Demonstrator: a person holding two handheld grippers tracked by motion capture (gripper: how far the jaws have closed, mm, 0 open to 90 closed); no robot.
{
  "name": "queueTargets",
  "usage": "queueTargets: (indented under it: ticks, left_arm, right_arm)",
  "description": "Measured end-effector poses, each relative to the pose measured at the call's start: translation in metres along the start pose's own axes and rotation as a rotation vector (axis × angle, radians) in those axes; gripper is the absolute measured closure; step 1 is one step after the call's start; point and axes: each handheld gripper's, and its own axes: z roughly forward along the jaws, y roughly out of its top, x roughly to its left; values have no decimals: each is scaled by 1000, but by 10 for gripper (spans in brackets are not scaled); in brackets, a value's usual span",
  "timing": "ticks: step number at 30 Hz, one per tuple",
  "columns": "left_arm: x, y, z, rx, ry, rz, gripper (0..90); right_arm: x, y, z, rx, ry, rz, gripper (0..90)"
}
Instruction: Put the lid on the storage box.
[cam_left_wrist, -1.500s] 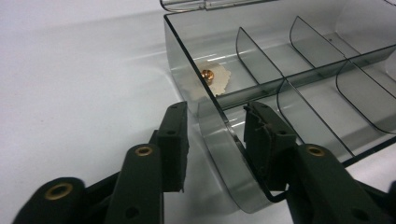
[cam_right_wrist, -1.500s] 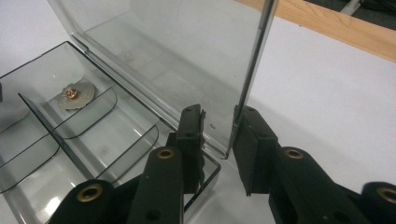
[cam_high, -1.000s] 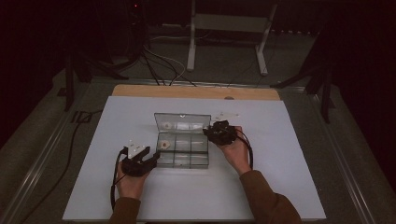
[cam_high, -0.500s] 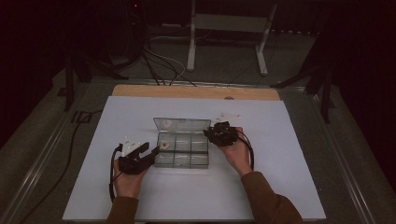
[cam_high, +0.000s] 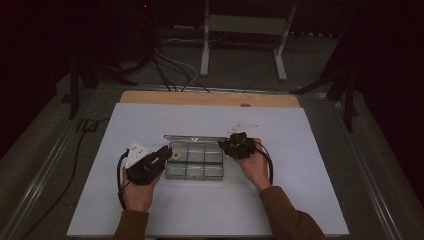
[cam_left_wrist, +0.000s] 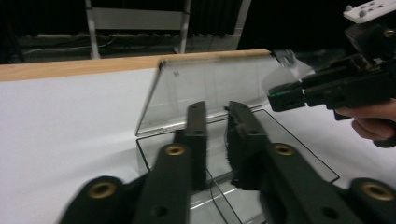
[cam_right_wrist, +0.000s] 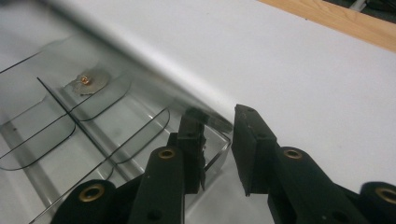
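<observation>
High view: a clear compartment box (cam_high: 196, 161) lies at the middle of the white table sheet (cam_high: 300, 165), its lid (cam_high: 195, 138) standing up along the far edge. A small pale disc (cam_high: 176, 155) rests in the box's upper-left compartment. The left gripper (cam_high: 162, 155), held by a hand at lower left, has its tips at the box's left edge, just beside that disc. The right gripper (cam_high: 231, 144) sits at the box's upper-right corner, against the end of the lid. Beyond the sheet a wooden strip (cam_high: 210, 98) runs across the frame, with cables (cam_high: 172, 75) and a metal stand (cam_high: 245, 30) on the dark floor behind, well apart from the work.

Left gripper view: the jaws have just been closing and now stand narrow with a slim gap; whether anything is pinched between them I cannot tell. The raised lid (cam_left_wrist: 210, 91) fills the centre ahead of them, blocking the way forward. At the right edge the right gripper (cam_left_wrist: 280, 95) holds the lid's far end.

Right gripper view: the jaws stand narrow on the rounded corner of the lid (cam_right_wrist: 212, 122), one on each side of it. The disc (cam_right_wrist: 88, 82) lies in a compartment at upper left, with dividers (cam_right_wrist: 70, 112) between it and the jaws.
</observation>
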Motion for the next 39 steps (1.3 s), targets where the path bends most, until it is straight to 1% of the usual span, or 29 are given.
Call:
queueTargets:
  ticks: [1,2,6,9,13,15,16,19,20,21,22,24,25,26,27,28,30,33,34,35,39]
  left_arm:
    - [0,0,0,4,3,-2,882]
    - [1,-1,1,13,11,-4,900]
    - [4,-3,3,32,22,-24,900]
    - [6,-3,4,38,29,-34,900]
    - [7,-3,3,37,27,-35,900]
    - [7,-4,4,41,28,-35,900]
    - [7,-4,4,43,28,-36,900]
    - [6,-5,4,43,28,-35,900]
    - [7,-5,4,44,27,-36,900]
    - [6,-6,3,45,26,-36,900]
    - [6,-6,3,45,26,-37,900]
    - [6,-6,3,48,25,-34,900]
    - [6,-7,3,49,25,-34,900]
    - [6,-7,3,49,25,-35,900]
    - [6,-7,3,50,24,-34,900]
    - [6,-7,3,51,24,-34,900]
    - [6,-8,2,51,22,-36,900]
    - [6,-9,2,53,21,-38,900]
    - [6,-10,2,53,21,-39,900]
    - [6,-10,1,54,21,-40,900]
    - [6,-12,1,59,19,-42,900]
  right_arm:
    - [0,-1,0,0,0,-3,730]
    - [1,-1,-1,2,1,-4,730]
    - [1,-3,-2,2,5,-4,734]
    - [1,-4,-3,4,10,-7,731]
    - [1,-7,-4,18,21,-16,719]
    - [1,-9,-5,16,32,-11,700]
    - [1,-10,-5,15,36,-9,669]
    - [3,-11,-5,16,56,-9,510]
    - [4,-12,-5,15,59,-17,461]
    - [5,-13,-6,16,51,-29,411]
    - [7,-15,-6,11,31,-45,339]
    - [11,-17,-8,4,7,-68,235]
    - [12,-17,-9,-4,1,-68,170]
    - [13,-17,-10,-5,4,-59,140]
    - [14,-17,-12,-7,16,-47,136]
    - [14,-18,-14,-16,29,-36,107]
    - [16,-18,-20,-28,45,-28,53]
    - [17,-19,-23,-31,55,-34,35]
    - [19,-21,-29,-41,55,-47,23]
    - [19,-22,-32,-46,52,-49,21]
    - [18,-26,-42,-77,60,-41,13]
